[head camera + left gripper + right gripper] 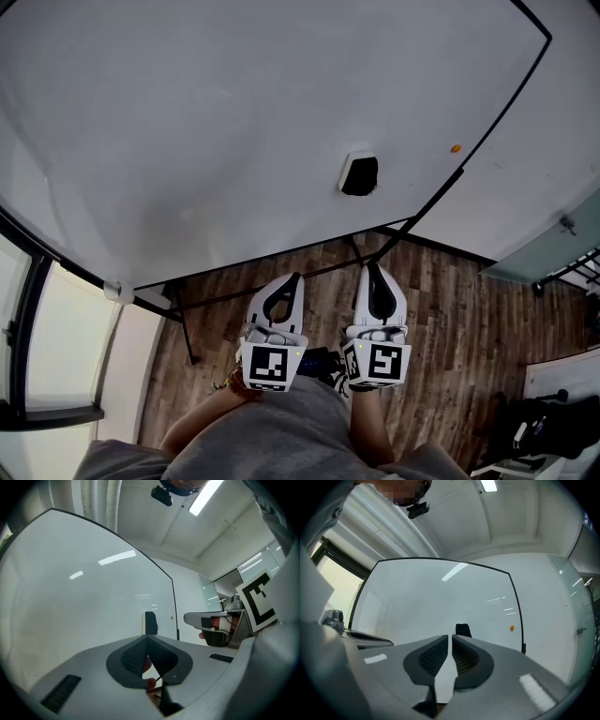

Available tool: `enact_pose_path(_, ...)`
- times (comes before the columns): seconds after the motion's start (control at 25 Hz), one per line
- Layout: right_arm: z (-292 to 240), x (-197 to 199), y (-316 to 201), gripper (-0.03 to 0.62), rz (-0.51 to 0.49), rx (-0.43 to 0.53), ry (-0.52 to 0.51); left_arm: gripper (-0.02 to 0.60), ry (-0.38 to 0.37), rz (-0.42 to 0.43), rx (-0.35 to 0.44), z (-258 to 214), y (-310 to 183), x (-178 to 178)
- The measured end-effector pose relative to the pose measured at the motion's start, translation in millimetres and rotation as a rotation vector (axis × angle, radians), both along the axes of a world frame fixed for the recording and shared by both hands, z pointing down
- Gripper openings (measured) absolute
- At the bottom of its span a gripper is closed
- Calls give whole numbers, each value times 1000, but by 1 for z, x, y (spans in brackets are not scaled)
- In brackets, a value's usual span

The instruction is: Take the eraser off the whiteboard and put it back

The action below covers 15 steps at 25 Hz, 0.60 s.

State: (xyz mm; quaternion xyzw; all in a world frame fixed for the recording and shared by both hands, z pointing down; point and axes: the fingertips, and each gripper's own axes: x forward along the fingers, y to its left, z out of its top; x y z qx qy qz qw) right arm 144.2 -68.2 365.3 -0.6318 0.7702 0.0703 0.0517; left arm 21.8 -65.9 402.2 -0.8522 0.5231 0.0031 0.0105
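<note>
A black eraser (359, 174) with a white edge clings to the whiteboard (216, 122), low on its right half. In the left gripper view the eraser (150, 623) sits just above the jaw tips; in the right gripper view the eraser (462, 630) is straight ahead. Both grippers are held side by side close to the person's body, well short of the board and pointing at it. My left gripper (294, 278) (146, 637) has its jaws together with nothing in them. My right gripper (368, 269) (450, 637) shows only a thin slit between its pads, also with nothing in them.
A small orange magnet (456, 148) sticks to the board right of the eraser. The board's black stand legs (185, 330) rest on the wooden floor (450, 309). A window (52, 337) is at the left, and dark gear (539, 422) lies at the lower right.
</note>
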Motion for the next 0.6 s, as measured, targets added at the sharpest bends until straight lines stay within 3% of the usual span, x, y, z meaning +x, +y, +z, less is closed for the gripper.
enact_pose_path(0.6,-6,-4,-21,64,4,-5,19,6,18,23,-1,-4,-20,-1)
